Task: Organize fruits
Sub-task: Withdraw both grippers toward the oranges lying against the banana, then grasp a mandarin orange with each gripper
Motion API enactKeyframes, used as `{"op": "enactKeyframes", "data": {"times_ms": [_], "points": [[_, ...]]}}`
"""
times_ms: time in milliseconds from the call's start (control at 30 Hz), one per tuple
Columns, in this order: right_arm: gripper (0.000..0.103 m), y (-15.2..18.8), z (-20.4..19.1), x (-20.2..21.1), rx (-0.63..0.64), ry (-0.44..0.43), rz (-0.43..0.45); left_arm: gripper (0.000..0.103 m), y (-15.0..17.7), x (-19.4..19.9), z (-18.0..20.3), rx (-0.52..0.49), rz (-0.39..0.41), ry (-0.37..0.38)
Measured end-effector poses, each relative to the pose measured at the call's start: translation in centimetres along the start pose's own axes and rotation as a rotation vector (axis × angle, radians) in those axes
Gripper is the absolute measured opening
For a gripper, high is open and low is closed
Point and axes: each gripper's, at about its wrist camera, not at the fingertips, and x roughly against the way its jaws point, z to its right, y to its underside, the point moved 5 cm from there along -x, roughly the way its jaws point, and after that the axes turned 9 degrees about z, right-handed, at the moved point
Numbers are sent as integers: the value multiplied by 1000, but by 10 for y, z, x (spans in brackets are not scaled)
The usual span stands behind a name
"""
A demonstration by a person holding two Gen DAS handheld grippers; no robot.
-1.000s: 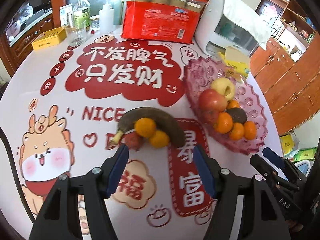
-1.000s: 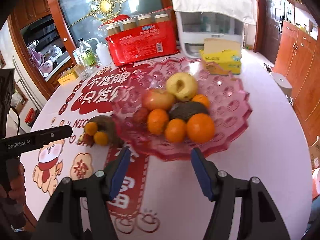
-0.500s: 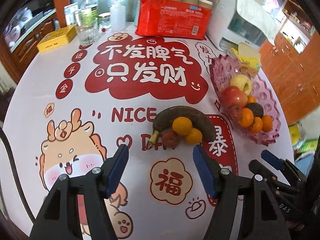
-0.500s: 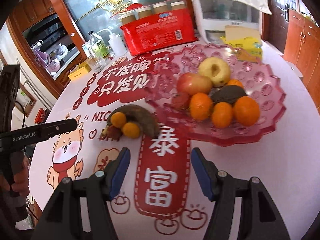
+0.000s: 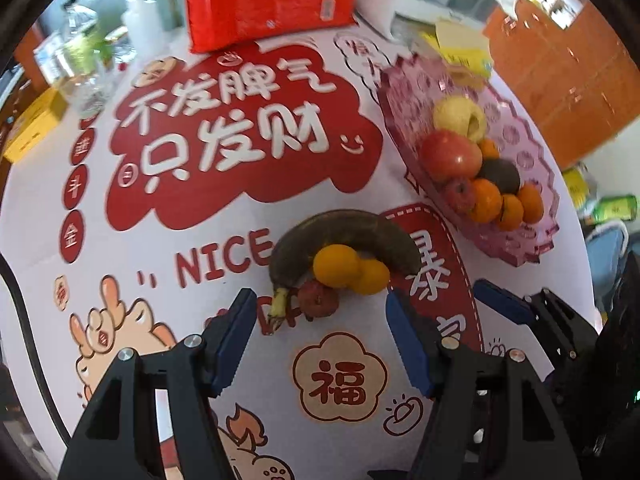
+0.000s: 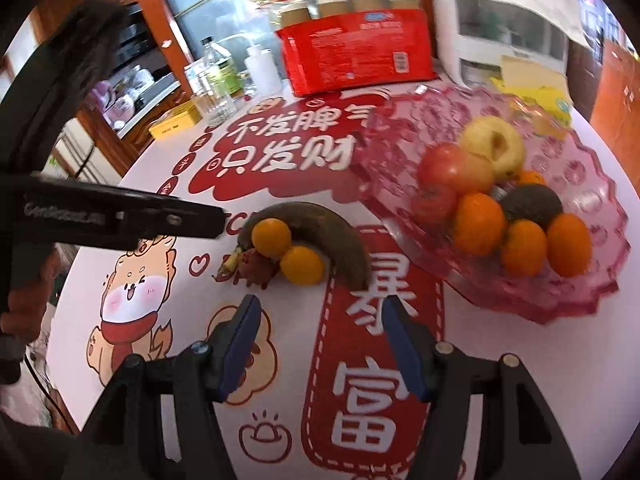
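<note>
Plainly, both tongs stood open and held nothing. The left gripper hung above the printed tablecloth, its blue pads spread to either side of a small heap of loose fruit just ahead of them. That heap was an overripe, nearly black banana lying in an arch, with two tangerines tucked touching each other inside its curve and a small dark red fruit beside its stem; what kind of fruit that was could not be told.

The right gripper was likewise parted and empty, pointed down at the cloth near the same heap, which lay just beyond its fingertips. From this side the left tool's black arm reached in from the left edge, ending near the banana.

To the right of the heap sat a pink scalloped glass fruit plate, near the banana but apart from it. In it were piled a yellow apple, a red apple, an avocado, several tangerines and a small red fruit, all touching one another.

At the far side of the table stood a red package of cups, a clear bottle, a yellow tin and a white appliance
</note>
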Motion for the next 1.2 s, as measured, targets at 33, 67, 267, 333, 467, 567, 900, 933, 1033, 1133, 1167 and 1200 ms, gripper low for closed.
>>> {"op": "enactKeyframes", "data": {"times_ms": [33,67,267,333,467,567,900,933,1033,1133,1167,1200], "points": [[63,-1,-3,-2,20,-5,10,65,0,-5,1,-3,-13,9],[63,-1,-7,-5,48,-9,25,65,1,-9,2,-5,-25,16],[59,0,-20,-20,143,-49,68,56,0,-29,6,5,-59,61],[55,1,-20,-27,155,-49,59,55,0,-34,5,18,-61,75],[47,4,-17,-40,156,-42,39,48,0,-43,3,51,-73,103],[44,5,-14,-46,147,-35,32,44,0,-49,4,52,-82,102],[40,6,-19,-60,175,-52,26,40,1,-63,10,34,-94,77],[40,6,-19,-61,176,-53,26,40,1,-64,10,35,-94,73],[39,5,-22,-64,181,-54,32,40,0,-68,7,50,-91,60],[39,6,-22,-66,190,-47,37,38,0,-69,4,69,-85,74],[39,6,-22,-66,192,-47,37,36,0,-68,3,69,-82,77],[39,6,-21,-67,193,-48,38,34,0,-68,2,70,-80,80]]}}
